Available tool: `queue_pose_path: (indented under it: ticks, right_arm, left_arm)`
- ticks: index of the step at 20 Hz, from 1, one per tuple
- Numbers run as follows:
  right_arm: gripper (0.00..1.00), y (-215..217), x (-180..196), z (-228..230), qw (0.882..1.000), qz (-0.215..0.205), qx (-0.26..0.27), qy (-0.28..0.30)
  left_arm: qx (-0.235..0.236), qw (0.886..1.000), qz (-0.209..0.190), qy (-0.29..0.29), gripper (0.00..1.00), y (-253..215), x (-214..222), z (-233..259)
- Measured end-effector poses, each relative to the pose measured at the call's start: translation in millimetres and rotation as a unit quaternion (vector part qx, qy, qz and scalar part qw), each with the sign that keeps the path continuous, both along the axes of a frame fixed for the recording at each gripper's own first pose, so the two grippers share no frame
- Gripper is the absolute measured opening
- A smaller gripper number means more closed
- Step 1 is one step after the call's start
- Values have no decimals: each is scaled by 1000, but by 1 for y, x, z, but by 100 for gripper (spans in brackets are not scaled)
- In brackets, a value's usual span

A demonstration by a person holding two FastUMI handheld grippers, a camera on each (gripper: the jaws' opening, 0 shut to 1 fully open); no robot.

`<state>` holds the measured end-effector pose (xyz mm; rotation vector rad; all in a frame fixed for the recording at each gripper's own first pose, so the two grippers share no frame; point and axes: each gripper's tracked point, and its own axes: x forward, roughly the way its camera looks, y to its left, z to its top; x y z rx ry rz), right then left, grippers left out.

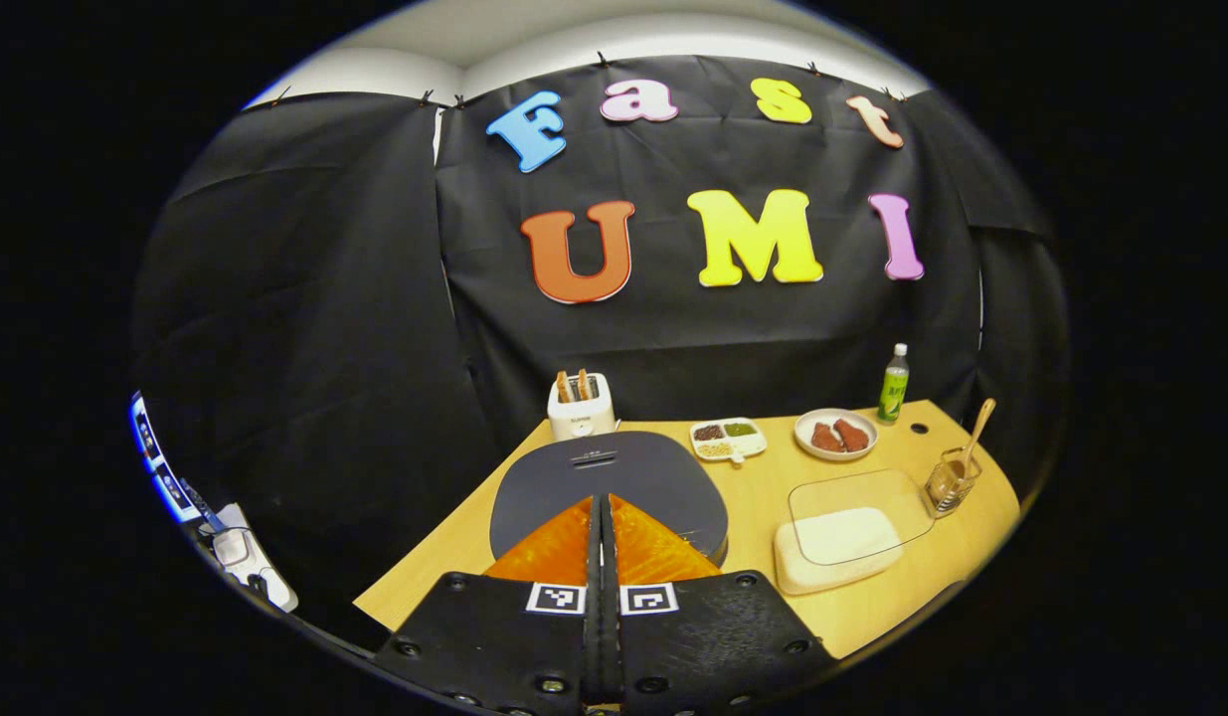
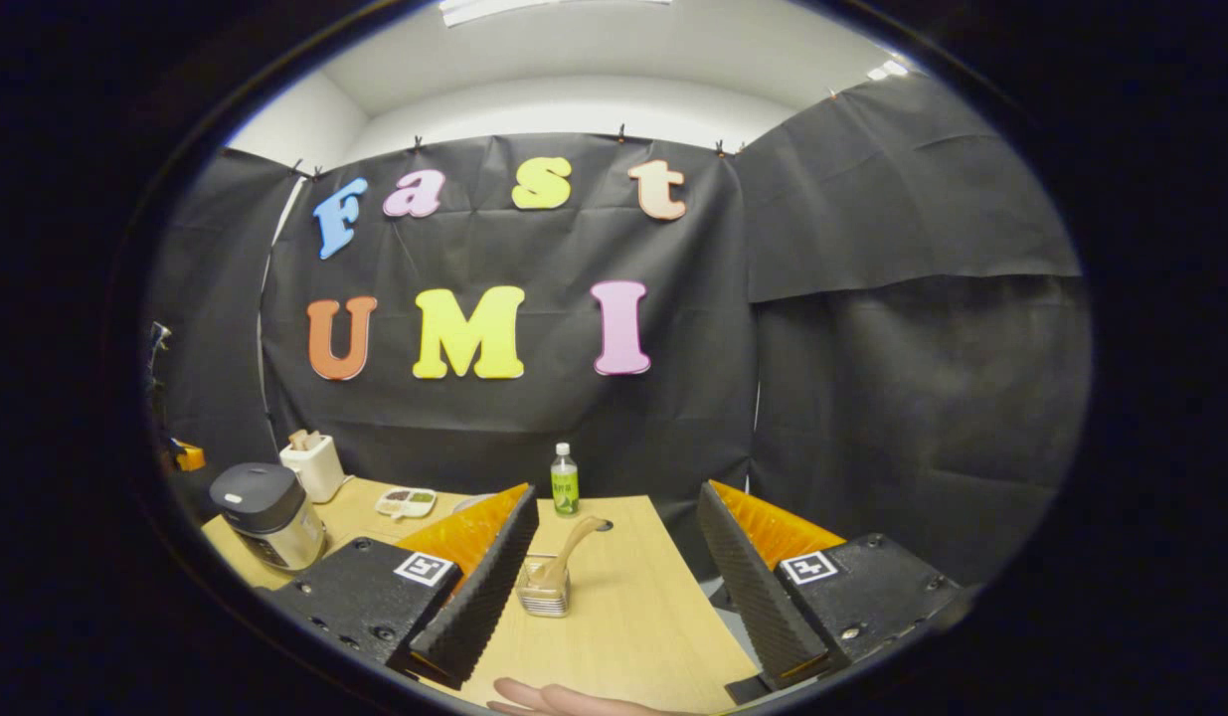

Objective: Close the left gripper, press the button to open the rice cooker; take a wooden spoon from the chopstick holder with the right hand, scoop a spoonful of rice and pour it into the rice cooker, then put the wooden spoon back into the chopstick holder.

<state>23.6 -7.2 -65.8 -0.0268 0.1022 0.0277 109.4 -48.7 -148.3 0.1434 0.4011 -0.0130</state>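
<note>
At lower centre of the left gripper view, the left tool (image 1: 602,517) is seen pressed together above the dark lid of the rice cooker (image 1: 614,477), which is shut.

At right of that view, the wooden spoon (image 1: 974,434) is shown standing in the chopstick holder (image 1: 950,481), beside a clear-lidded rice container (image 1: 838,537) on the wooden surface (image 1: 872,607). In the right gripper view, the right tool (image 2: 614,532) is seen spread wide and empty, with the holder and spoon framed between its fingers at lower centre; the rice cooker is placed at lower left.
</note>
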Motion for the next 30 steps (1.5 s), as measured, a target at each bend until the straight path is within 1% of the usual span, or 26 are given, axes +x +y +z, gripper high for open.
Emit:
queue_pose_path:
  ticks: [3,6,8,10,12,14,15,17,19,21,22,24,26,28,30]
  right_arm:
    - [100,2,3,-10,1000,1,-13,3]
    - [100,3,7,-20,1000,2,-24,6]
    - [100,0,11,-28,1000,-4,-28,13]
    - [100,-4,16,-37,999,-12,-26,27]
    - [100,-4,19,-41,999,-12,-18,33]
    - [100,-7,22,-47,999,-17,-15,40]
    - [100,-10,24,-51,999,-21,-14,45]
    - [100,-10,25,-58,998,-25,-8,55]
    - [100,-7,24,-64,998,-22,1,66]
    - [100,-5,24,-66,998,-21,1,67]
    - [100,-4,23,-67,998,-22,-4,67]
    - [100,-4,22,-67,998,-22,-13,65]
    - [100,-2,22,-65,998,-20,-16,61]
    - [100,-3,22,-63,998,-24,-21,53]
    - [100,-1,20,-67,998,-24,-23,50]
  left_arm:
    - [-13,999,0,31,0,-2,8,-22]
    - [-36,998,-2,55,0,-6,14,-38]
    - [-44,996,9,77,0,-2,17,-52]
    - [-44,995,6,90,0,-6,17,-61]
    - [-33,996,6,87,0,-5,21,-62]
    - [-37,994,5,98,0,-7,22,-71]
    - [-33,995,5,96,0,-6,22,-72]
    - [-9,995,1,104,0,-6,18,-78]
    - [-6,994,12,112,0,-4,18,-78]
    - [-22,991,25,127,0,-3,15,-81]
    - [-34,992,28,119,0,-2,16,-80]
    - [-53,990,26,128,0,-6,17,-80]
    - [-70,991,18,115,0,-3,18,-74]
    - [-105,990,23,90,0,-4,20,-63]
    - [-114,991,22,66,0,-3,18,-49]
